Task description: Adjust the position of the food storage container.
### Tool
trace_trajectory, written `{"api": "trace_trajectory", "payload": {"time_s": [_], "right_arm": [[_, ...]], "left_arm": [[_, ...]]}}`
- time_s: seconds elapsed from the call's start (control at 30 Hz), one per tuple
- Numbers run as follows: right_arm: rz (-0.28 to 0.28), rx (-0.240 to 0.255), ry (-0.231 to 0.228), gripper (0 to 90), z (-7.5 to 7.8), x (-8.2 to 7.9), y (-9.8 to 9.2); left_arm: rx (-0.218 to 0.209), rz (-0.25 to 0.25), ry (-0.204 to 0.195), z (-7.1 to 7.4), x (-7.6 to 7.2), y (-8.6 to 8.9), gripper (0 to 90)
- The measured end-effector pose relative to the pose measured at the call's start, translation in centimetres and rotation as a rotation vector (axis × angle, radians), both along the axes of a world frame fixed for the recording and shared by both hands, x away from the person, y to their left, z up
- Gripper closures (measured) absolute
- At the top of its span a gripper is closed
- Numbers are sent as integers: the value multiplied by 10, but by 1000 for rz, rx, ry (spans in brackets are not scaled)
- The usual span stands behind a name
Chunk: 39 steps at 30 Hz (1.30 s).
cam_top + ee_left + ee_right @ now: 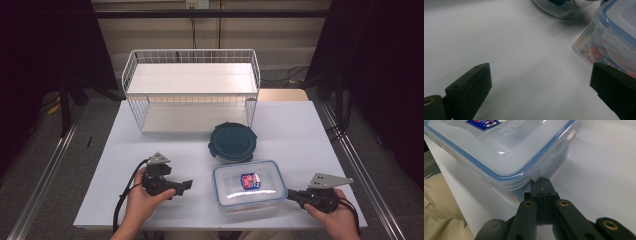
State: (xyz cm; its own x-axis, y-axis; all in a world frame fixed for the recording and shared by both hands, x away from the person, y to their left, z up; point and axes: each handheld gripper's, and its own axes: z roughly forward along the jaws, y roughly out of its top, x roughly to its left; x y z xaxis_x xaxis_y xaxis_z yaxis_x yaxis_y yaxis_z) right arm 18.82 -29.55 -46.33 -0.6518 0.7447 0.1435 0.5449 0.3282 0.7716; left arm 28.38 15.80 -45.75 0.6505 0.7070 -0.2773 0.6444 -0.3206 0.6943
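Closed right gripper touches the container's latch tab just ahead (left gripper wide); lever gently.

Two food containers stood on the one white table: one rectangular clear box with a blue-edged lid, and one round dark-lidded container. There was a single white wire rack with two shelves, and two grippers, left gripper and right gripper.
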Motion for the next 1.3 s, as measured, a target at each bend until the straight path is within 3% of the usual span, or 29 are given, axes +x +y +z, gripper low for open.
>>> {"api": "trace_trajectory", "payload": {"time_s": [0.2,0.27,0.5,0.6,0.7,0.93,1.03,1.07,1.3], "right_arm": [[21,2,1,900,0,0,8],[29,3,0,900,-1,0,12],[33,9,11,900,-2,2,17],[34,13,14,900,-2,3,19],[42,13,12,900,-2,4,23],[63,17,26,900,-3,6,35],[72,8,23,900,-3,6,38],[74,15,25,900,-3,6,40],[105,-4,6,897,-3,6,47]], "left_arm": [[-14,-1,14,1,-1,2,38],[-43,10,24,2,-1,2,38],[-81,5,51,4,-4,2,41],[-113,-11,77,5,-7,-2,41],[-172,-22,100,7,-10,-7,41],[-230,-34,159,7,-12,-7,49],[-238,-33,167,7,-12,-6,67],[-265,-31,172,8,-13,-6,82],[-280,-34,180,7,-14,-8,80]]}}
